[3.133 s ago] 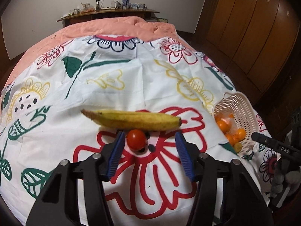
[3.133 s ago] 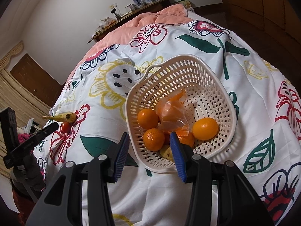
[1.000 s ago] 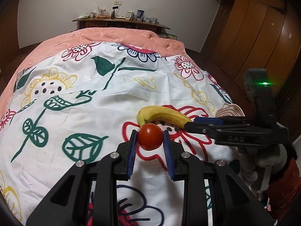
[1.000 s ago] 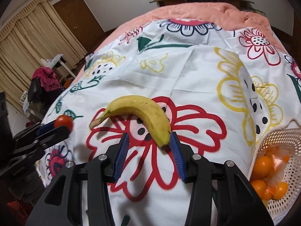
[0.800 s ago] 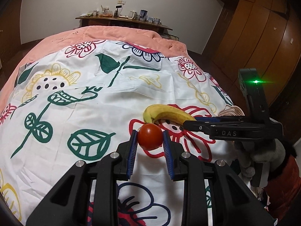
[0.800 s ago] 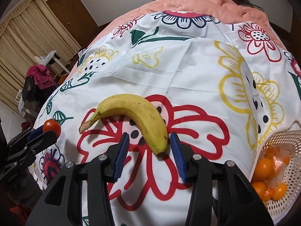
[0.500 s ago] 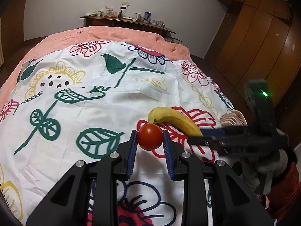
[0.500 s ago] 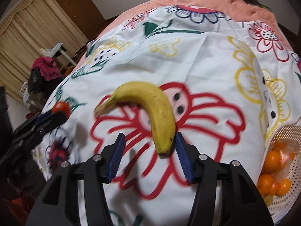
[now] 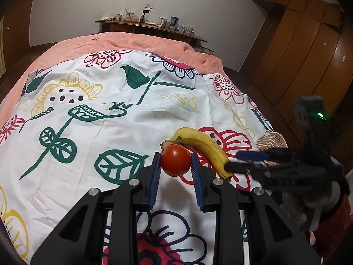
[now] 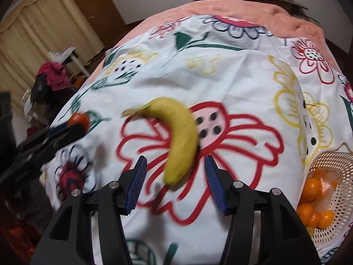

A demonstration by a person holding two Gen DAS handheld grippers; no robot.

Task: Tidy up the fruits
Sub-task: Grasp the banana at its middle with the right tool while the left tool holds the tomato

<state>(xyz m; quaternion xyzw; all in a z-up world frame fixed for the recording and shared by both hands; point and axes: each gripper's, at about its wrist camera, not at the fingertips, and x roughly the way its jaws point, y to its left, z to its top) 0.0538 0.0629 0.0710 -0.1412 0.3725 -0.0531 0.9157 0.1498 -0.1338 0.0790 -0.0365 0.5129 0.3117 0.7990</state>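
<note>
Right gripper [image 10: 175,174] widened, curved banana [image 10: 179,137] between

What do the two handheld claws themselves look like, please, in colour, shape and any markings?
Both are black plastic with angular, cut-out arms and silver round bolt heads. Each finger on the left claw and the right claw carries a ribbed blue pad. Seen from the left camera, the right unit has a boxy black top with a small green light. No cables show.

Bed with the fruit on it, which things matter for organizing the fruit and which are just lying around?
Part of the job:
tomato in the left claw
banana between the open right claw fingers
basket of oranges

Just lying about:
shelf clutter
red cloth
</note>
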